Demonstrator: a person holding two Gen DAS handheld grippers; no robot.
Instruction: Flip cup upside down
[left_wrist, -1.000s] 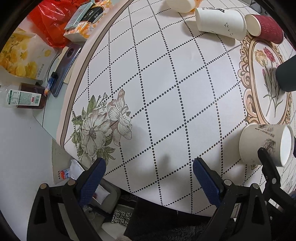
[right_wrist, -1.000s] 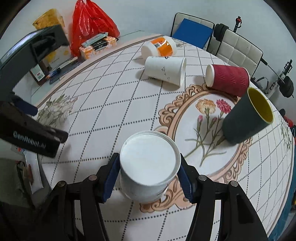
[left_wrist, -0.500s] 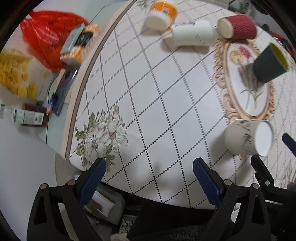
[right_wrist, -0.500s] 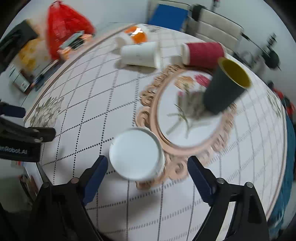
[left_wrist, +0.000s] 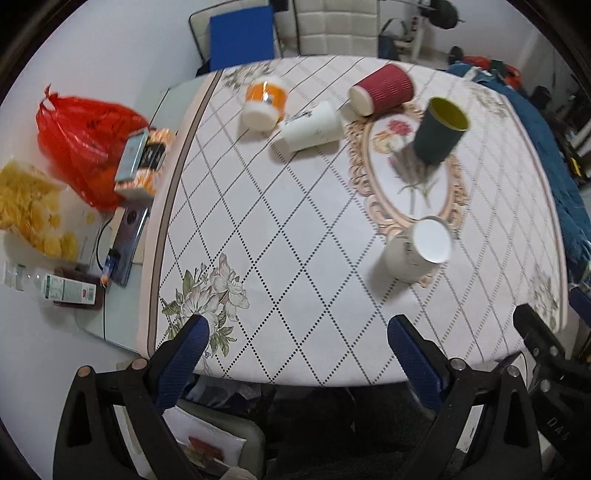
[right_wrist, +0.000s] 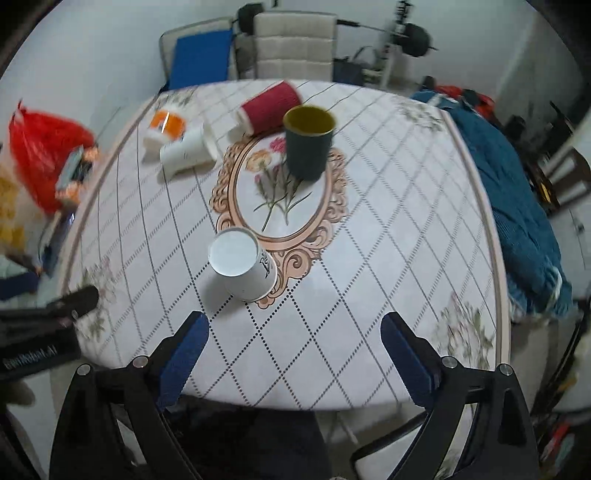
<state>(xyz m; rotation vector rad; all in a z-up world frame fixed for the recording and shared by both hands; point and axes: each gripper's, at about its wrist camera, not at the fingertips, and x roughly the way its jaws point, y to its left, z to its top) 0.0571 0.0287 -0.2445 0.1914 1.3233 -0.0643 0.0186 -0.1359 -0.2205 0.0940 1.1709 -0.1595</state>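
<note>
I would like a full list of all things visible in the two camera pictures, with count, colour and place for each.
white printed cup: 1, white, upside down at near edge of oval motif
dark cup: 1, dark green, yellow inside, upright on oval motif
red cup: 1, red ribbed, on its side, far end
plain cup: 1, white, on its side
orange cup: 1, orange and white, on its side
tablecloth: 1, white, dotted diamonds, flowers
red bag: 1, left of table
blue cloth: 1, right table edge
chairs: 2, behind table
left gripper: open, empty
right gripper: open, empty
</note>
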